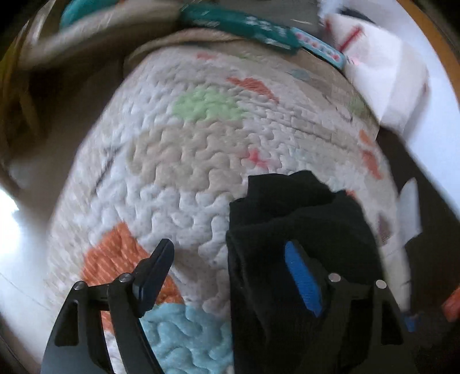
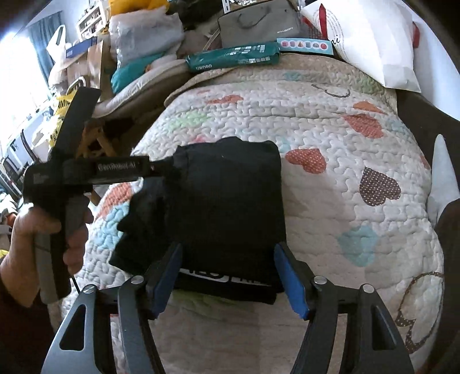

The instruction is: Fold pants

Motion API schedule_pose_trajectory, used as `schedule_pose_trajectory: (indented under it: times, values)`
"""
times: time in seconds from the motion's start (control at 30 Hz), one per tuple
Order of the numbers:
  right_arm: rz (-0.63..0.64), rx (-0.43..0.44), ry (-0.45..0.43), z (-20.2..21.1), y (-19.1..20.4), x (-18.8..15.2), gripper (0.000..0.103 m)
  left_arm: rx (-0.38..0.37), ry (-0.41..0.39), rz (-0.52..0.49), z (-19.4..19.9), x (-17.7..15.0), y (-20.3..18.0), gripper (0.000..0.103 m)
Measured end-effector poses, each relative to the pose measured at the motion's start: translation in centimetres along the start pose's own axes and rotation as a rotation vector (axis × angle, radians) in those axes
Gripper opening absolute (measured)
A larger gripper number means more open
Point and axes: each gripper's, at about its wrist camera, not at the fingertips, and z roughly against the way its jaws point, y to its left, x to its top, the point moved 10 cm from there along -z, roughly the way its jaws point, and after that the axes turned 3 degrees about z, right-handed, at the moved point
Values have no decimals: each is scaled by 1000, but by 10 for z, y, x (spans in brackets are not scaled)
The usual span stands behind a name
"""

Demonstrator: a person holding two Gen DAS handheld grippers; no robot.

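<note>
The black pants (image 2: pixel 230 207) lie folded into a compact bundle on the quilted bed cover (image 2: pixel 330 143). My right gripper (image 2: pixel 227 276) is open, its blue-padded fingers (image 2: pixel 290 282) straddling the near edge of the bundle. My left gripper (image 1: pixel 230 273) is open too, seen from the side in the right wrist view (image 2: pixel 172 169), at the bundle's far left corner. In the left wrist view the pants (image 1: pixel 302 230) bunch around the right finger (image 1: pixel 302 279); that view is blurred.
A teal box (image 2: pixel 233 59), a grey bag (image 2: pixel 258 24) and a white pillow (image 2: pixel 373 43) sit at the head of the bed. Cluttered shelves and bags (image 2: pixel 86 57) stand to the left. A dark bed edge (image 2: pixel 425 115) runs along the right.
</note>
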Motion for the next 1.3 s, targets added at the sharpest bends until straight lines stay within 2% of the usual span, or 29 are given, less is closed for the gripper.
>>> schedule_pose_trajectory:
  times: [0.03, 0.07, 0.17, 0.33, 0.4, 0.53, 0.67, 0.77, 0.8, 0.93, 0.97, 1.0, 1.03, 1.17, 1.23, 1.3]
  values:
    - [-2, 3, 7, -1, -1, 0, 78, -45, 5, 55, 4, 1, 4, 79]
    - [-10, 9, 15, -2, -2, -1, 78, -55, -5, 83, 9, 3, 8, 79]
    - [-52, 52, 9, 2, -6, 2, 78, -81, -49, 125, 27, 10, 15, 79]
    - [-154, 125, -20, 13, -16, 10, 78, -210, -45, 208, 45, 9, 14, 79]
    - [-192, 151, -21, 14, -21, 13, 78, -238, -18, 198, 41, 3, 6, 79]
    - [-255, 180, -18, 8, -35, 25, 78, -203, 36, 119, 20, -14, -10, 79]
    - [-306, 210, 4, -10, -48, 38, 78, -216, 89, 39, 0, -29, -30, 79]
    - [-361, 250, 30, -29, -56, 44, 78, -204, 73, -19, -6, -32, -37, 82]
    - [-381, 264, 37, -35, -57, 45, 78, -218, 69, -22, -8, -30, -39, 86]
    - [-449, 310, 63, -61, -63, 50, 78, -256, 54, -9, -14, -23, -42, 87]
    - [-461, 320, 70, -68, -63, 51, 78, -261, 48, -8, -14, -21, -43, 81]
    - [-468, 327, 71, -73, -62, 52, 78, -259, 49, -9, -15, -20, -45, 58]
    - [-473, 340, 74, -78, -60, 54, 78, -268, 69, -9, -19, -20, -47, 51]
    - [-485, 389, 93, -97, -50, 57, 78, -300, 81, 31, -21, -18, -48, 40]
    - [-473, 417, 107, -98, -44, 59, 59, -309, 84, 36, -17, -17, -49, 37]
    - [-437, 408, 114, -93, -39, 63, 49, -309, 83, 32, -14, -16, -51, 35]
